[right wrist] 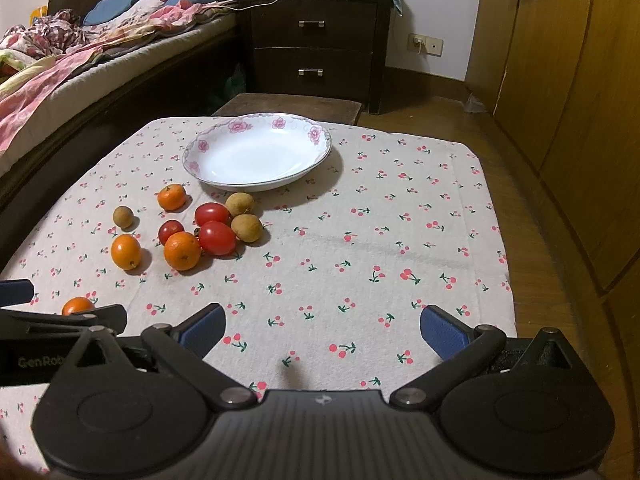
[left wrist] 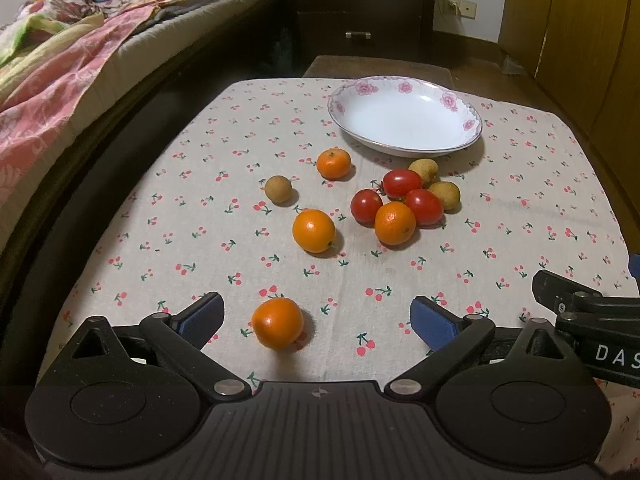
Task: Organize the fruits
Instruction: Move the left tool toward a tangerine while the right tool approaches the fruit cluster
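A left gripper (left wrist: 316, 318) hangs low over a cherry-print tablecloth (left wrist: 520, 208), jaws wide apart, with the nearest orange (left wrist: 277, 323) sitting loose between its blue pads (left wrist: 430, 320). A sound pick-up likely means centring on the round fruit and closing gently so it does not roll or squirt out. The right gripper (right wrist: 322, 330), jaws also spread and holding nothing, hovers over bare cloth. Beyond lie three more oranges, three red tomatoes (left wrist: 402, 182) and three brown longan-like fruits (left wrist: 278, 189), touching in a cluster, just short of the unfilled flowered dish (left wrist: 472, 124). Bed (left wrist: 60, 60) and dresser (right wrist: 316, 48) stand well clear.
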`<act>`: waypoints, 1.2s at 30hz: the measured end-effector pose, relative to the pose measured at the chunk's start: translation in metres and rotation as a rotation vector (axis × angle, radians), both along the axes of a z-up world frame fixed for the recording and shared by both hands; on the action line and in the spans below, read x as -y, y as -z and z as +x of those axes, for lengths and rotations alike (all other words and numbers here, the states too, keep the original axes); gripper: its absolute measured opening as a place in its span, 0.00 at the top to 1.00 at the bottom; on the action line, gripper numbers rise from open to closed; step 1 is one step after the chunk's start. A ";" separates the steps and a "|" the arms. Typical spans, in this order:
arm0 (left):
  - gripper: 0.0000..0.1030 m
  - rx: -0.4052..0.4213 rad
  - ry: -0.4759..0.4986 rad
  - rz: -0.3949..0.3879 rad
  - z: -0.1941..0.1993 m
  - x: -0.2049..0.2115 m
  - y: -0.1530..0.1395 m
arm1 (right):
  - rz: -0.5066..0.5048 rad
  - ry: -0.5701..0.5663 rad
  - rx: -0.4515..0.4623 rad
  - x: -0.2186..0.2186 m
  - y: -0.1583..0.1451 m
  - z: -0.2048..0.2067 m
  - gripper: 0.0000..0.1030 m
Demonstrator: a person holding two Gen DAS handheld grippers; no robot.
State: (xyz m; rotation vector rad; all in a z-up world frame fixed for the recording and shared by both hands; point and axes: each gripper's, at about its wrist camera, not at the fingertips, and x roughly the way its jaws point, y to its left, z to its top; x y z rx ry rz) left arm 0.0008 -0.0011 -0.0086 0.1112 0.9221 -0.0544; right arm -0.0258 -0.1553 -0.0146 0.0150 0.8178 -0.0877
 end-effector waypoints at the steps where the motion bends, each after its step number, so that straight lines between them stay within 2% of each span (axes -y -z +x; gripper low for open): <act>1: 0.03 -0.002 0.001 -0.002 0.000 -0.001 0.000 | -0.002 -0.002 0.000 0.000 0.000 0.000 0.00; 27: 0.04 -0.019 0.002 0.009 0.002 -0.013 0.006 | -0.003 -0.052 -0.019 -0.013 0.004 0.006 0.01; 36: 0.04 -0.022 0.009 0.002 -0.001 -0.022 0.006 | 0.055 -0.086 -0.037 -0.016 0.007 0.009 0.03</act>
